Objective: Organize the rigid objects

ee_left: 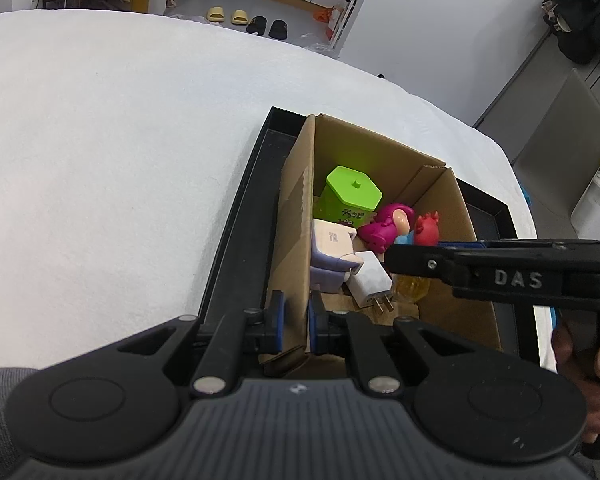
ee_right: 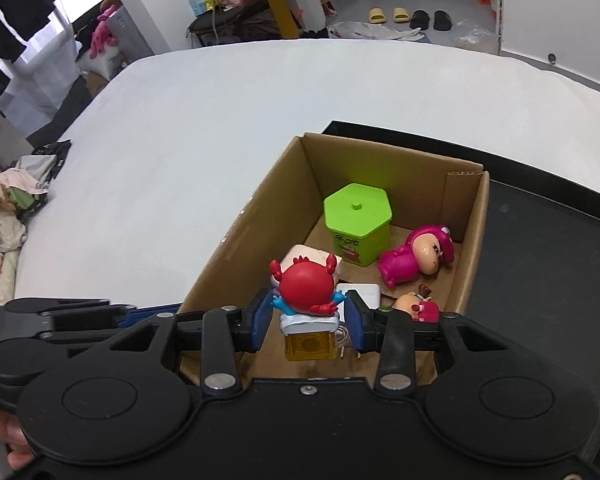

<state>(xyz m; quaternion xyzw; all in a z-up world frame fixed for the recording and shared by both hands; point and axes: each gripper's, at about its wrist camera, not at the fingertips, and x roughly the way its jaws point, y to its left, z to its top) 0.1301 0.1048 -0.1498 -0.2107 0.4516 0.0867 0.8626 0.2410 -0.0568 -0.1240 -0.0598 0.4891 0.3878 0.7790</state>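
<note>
Here right gripper (ee_right: 307,322) pinching red crab figure (ee_right: 306,290) above cardboard box (ee_right: 236,240); left gripper (ee_left: 294,322) clamped on box wall

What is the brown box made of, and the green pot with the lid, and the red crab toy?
The brown open-topped box looks like matte corrugated cardboard: its cut edge shows ridges. The green six-sided lidded pot seems smooth moulded plastic with a soft sheen. The red crab toy on a yellow see-through base, between the right tool's blue pads, looks like glossy hard plastic, maybe vinyl.
</note>
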